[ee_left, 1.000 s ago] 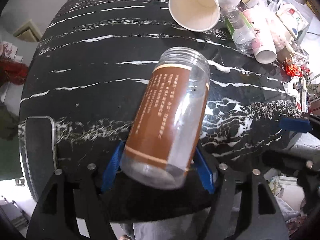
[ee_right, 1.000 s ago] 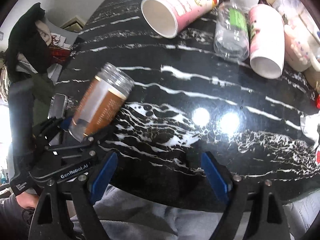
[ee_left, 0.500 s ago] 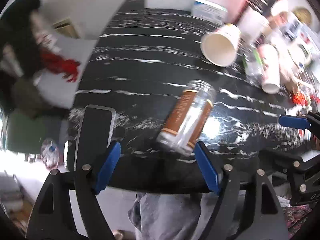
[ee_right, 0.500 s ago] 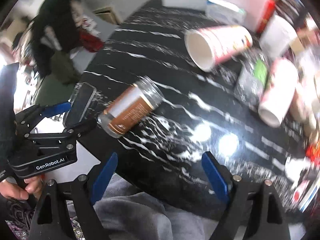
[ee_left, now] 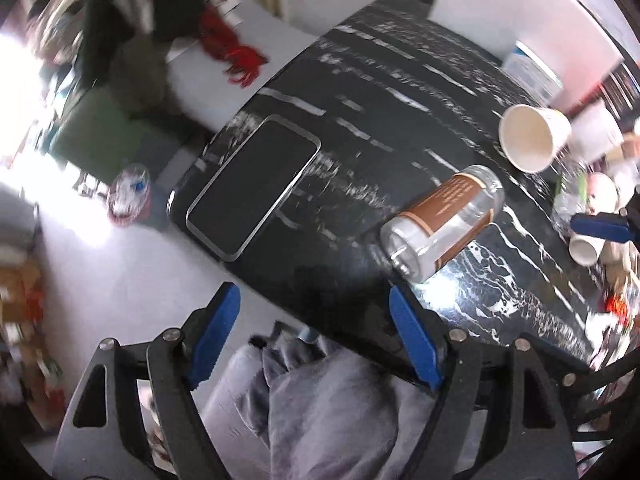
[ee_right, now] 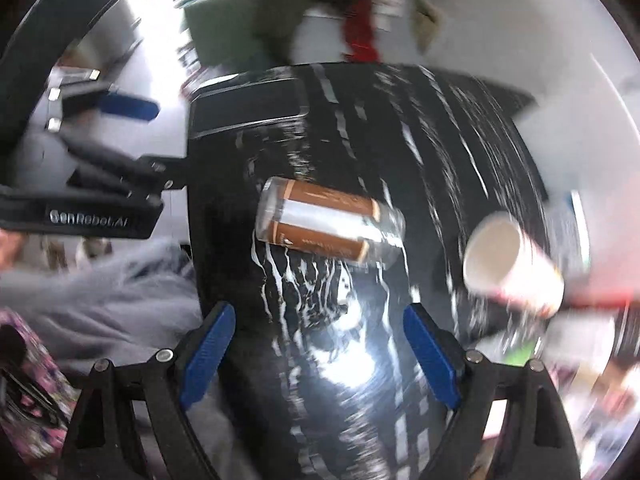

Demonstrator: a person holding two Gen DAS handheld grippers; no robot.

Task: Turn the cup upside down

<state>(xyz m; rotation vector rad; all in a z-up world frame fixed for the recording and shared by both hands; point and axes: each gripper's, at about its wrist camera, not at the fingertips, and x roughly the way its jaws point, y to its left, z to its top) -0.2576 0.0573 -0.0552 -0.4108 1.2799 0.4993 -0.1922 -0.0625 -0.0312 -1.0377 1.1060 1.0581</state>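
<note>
The clear jar (ee_left: 442, 224) with the brown label lies on its side on the black table (ee_left: 400, 80), and the left gripper (ee_left: 316, 340) and right gripper (ee_right: 318, 354) are both wide open, holding nothing.

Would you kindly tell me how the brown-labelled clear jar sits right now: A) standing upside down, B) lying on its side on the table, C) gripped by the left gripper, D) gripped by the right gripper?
B: the jar lies on its side on the black marble table, while the left gripper and right gripper are both open and clear of it.

"GenRobot.AI" in white on the left tool (ee_right: 108, 120) body, jar label (ee_right: 328, 226) print unreadable
</note>
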